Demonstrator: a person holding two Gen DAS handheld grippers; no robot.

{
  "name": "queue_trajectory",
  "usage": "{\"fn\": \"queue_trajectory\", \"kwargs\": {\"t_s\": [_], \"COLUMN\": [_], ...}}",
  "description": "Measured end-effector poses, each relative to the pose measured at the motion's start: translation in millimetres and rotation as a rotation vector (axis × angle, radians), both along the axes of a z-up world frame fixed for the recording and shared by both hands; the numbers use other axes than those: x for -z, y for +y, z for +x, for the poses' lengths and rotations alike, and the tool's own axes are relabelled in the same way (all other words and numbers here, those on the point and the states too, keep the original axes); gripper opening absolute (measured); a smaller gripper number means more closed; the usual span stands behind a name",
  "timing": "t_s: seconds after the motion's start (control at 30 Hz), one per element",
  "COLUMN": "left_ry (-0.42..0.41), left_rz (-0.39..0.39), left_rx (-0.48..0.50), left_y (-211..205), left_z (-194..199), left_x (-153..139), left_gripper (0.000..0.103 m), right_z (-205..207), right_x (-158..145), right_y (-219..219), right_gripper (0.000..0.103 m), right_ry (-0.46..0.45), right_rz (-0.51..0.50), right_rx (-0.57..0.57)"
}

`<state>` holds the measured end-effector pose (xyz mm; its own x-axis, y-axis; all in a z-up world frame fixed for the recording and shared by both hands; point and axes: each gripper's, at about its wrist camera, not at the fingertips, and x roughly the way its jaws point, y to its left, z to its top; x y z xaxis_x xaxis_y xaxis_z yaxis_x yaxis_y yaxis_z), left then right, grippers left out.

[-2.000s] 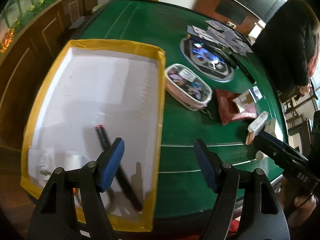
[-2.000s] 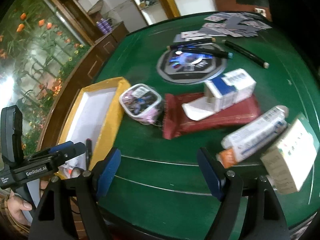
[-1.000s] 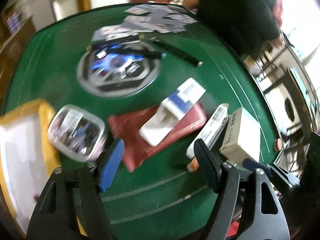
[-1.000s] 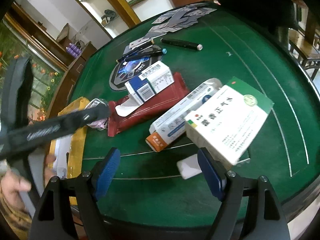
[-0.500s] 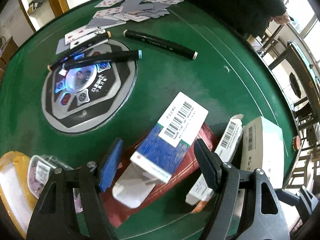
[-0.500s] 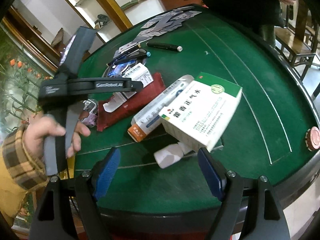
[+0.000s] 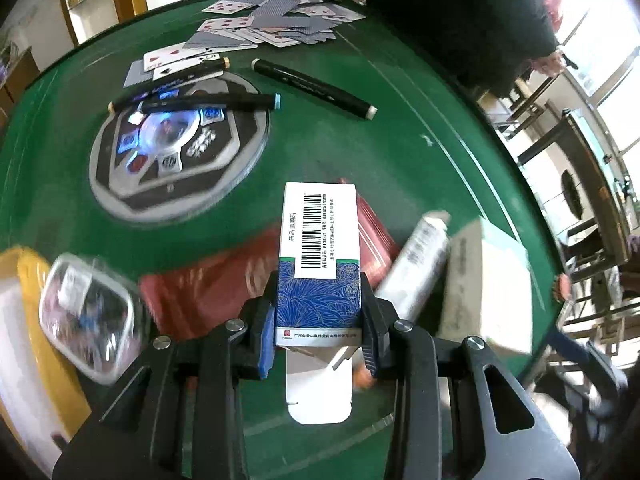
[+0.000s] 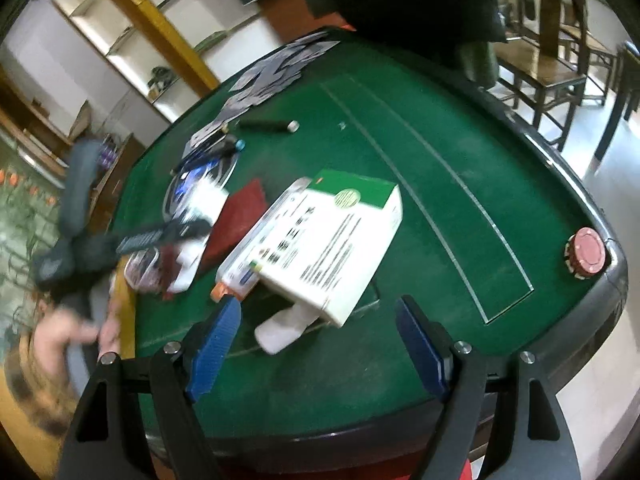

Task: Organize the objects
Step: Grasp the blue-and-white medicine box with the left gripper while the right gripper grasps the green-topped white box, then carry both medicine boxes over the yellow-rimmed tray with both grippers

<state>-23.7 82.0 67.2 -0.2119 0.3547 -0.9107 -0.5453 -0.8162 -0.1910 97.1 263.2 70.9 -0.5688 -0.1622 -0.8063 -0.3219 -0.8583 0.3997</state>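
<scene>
The left wrist view is showing the left gripper (image 7: 318,320) closing its jaws on a blue-and-white medicine box (image 7: 320,252), the blue pads (image 7: 266,340) sitting against both long sides of the box, whose open white flap is hanging down between the jaws. The box is sitting on top of a dark red pouch (image 7: 208,284) on the green table (image 7: 420,168). Its white label is carrying a barcode and Chinese print too small to read reliably.

This view is also showing three black markers (image 7: 314,89), one lying alone on the felt and two resting across a round grey console (image 7: 176,148) set in the table, and a scatter of playing cards (image 7: 276,20) near the far edge, too overlapped to count. At left a clear-lidded case (image 7: 86,316) is lying just beside a yellow-rimmed white tray (image 7: 28,276). At right a white tube box (image 7: 420,264) is lying against a larger white carton (image 7: 488,288), both blurred.

The right wrist view is showing the right gripper (image 8: 320,344) with its jaws standing wide and nothing between them, hovering over the near table edge. Only here is the face of the carton (image 8: 324,240) visible, with a green top band and a round emblem, its print blurred. Only here too is one pink poker chip (image 8: 586,254) sitting on the table rim, and a person's hand (image 8: 72,336) holding the other gripper's handle
</scene>
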Motion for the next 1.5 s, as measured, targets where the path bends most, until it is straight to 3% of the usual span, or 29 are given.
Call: {"fn": "queue_trajectory", "kwargs": {"t_s": [0.27, 0.53, 0.63, 0.77, 0.9, 1.1, 1.33, 1.5], "left_ry": [-0.018, -0.033, -0.036, -0.053, -0.066, -0.08, -0.087, -0.087], "left_rz": [-0.003, -0.019, -0.021, -0.014, -0.009, -0.003, -0.022, -0.037], "left_rx": [-0.028, -0.089, -0.11, -0.14, -0.171, -0.217, -0.227, -0.235], "left_y": [-21, -47, -55, -67, -78, -88, -84, -82], "left_z": [38, 53, 58, 64, 68, 72, 73, 74], "left_x": [3, 11, 12, 15, 18, 20, 25, 29], "left_gripper": [0.033, 0.033, 0.033, 0.033, 0.033, 0.033, 0.033, 0.033], "right_z": [-40, -87, -89, -90, -85, -76, -88, -99], "right_x": [7, 21, 23, 21, 15, 8, 17, 31], "right_y": [12, -9, -18, -35, -50, -52, -56, -57], "right_gripper": [0.08, 0.082, 0.082, 0.073, 0.072, 0.07, 0.072, 0.07], "right_ry": [-0.054, -0.258, -0.25, -0.207, -0.146, -0.1, -0.139, -0.228], "right_rz": [-0.065, 0.116, 0.161, 0.145, 0.152, 0.149, 0.193, 0.226], "right_rx": [0.061, 0.057, 0.002, -0.128, -0.219, -0.256, -0.287, -0.297]}}
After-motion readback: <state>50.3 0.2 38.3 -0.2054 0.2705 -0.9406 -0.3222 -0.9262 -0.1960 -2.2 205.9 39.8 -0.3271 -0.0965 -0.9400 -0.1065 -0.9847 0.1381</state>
